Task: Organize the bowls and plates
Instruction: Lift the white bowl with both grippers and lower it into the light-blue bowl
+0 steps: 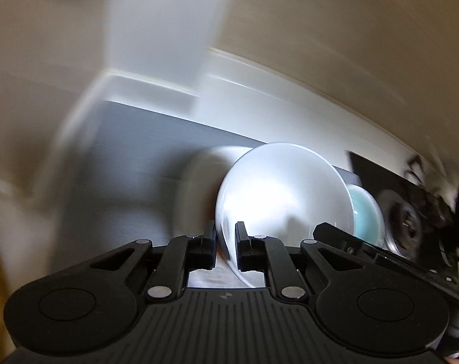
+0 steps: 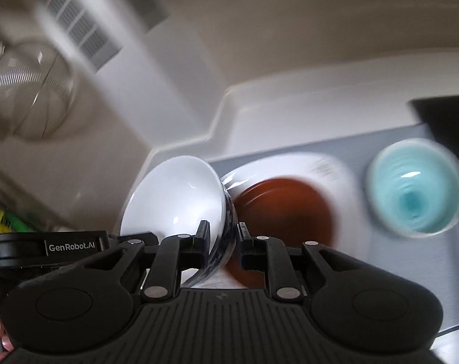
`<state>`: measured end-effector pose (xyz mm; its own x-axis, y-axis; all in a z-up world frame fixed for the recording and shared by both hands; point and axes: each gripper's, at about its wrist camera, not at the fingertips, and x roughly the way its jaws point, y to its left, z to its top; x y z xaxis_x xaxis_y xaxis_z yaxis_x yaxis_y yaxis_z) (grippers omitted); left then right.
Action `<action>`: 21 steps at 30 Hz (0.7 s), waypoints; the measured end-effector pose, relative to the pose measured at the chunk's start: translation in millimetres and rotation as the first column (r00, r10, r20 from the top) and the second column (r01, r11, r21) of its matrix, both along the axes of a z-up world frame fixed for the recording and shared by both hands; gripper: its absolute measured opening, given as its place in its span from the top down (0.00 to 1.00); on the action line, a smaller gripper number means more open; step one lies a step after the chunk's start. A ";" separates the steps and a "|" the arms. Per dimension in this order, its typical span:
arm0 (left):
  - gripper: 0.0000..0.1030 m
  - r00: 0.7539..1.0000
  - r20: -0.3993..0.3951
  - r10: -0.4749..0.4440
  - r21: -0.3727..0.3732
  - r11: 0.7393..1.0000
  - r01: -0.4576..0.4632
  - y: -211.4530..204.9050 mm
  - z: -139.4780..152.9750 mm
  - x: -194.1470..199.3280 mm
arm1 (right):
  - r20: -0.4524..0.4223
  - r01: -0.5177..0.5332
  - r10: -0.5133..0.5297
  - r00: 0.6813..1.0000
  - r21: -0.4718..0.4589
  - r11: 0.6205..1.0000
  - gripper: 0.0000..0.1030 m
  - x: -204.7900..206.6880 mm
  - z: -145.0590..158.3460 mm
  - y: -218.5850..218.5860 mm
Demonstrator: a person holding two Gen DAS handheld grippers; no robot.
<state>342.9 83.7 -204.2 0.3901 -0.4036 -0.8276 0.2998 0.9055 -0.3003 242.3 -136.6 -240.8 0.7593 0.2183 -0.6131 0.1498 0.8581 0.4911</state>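
My left gripper (image 1: 225, 236) is shut on the rim of a white bowl (image 1: 285, 188), held tilted above the grey mat (image 1: 132, 157). My right gripper (image 2: 221, 236) is shut on the rim of a white bowl with a dark blue patterned outside (image 2: 177, 194), also tilted. Below it a brown plate (image 2: 285, 209) lies on a white plate (image 2: 344, 179). A light blue bowl (image 2: 417, 191) stands to the right on the mat; it also shows behind the white bowl in the left wrist view (image 1: 366, 209). Both views are blurred.
A white counter edge and wall (image 2: 259, 115) border the grey mat (image 2: 381, 139). A wire mesh strainer (image 2: 29, 91) hangs at upper left. A dark object (image 2: 441, 118) stands at the far right. The other gripper (image 1: 411, 233) shows at the right of the left wrist view.
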 end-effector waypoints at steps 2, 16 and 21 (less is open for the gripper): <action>0.88 0.999 -0.008 -0.039 -0.003 0.999 0.039 -21.8 4.1 -4.5 | 0.010 0.040 -0.040 0.999 0.009 0.999 0.81 -11.6 -0.4 -24.6; 0.88 0.946 -0.070 -0.316 0.110 0.940 0.322 -184.9 -8.6 17.8 | -0.019 0.269 -0.268 0.963 0.056 0.962 0.81 -48.8 -29.0 -158.3; 0.88 0.945 -0.129 -0.300 0.145 0.937 0.317 -207.1 -25.7 20.6 | -0.061 0.283 -0.279 0.958 0.059 0.957 0.81 -42.1 -49.0 -170.4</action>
<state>363.5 -123.4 -229.9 0.1770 -0.3483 -0.9205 0.5471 0.8123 -0.2021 200.2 -307.0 -289.9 0.7637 0.0419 -0.6442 0.4068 0.7436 0.5306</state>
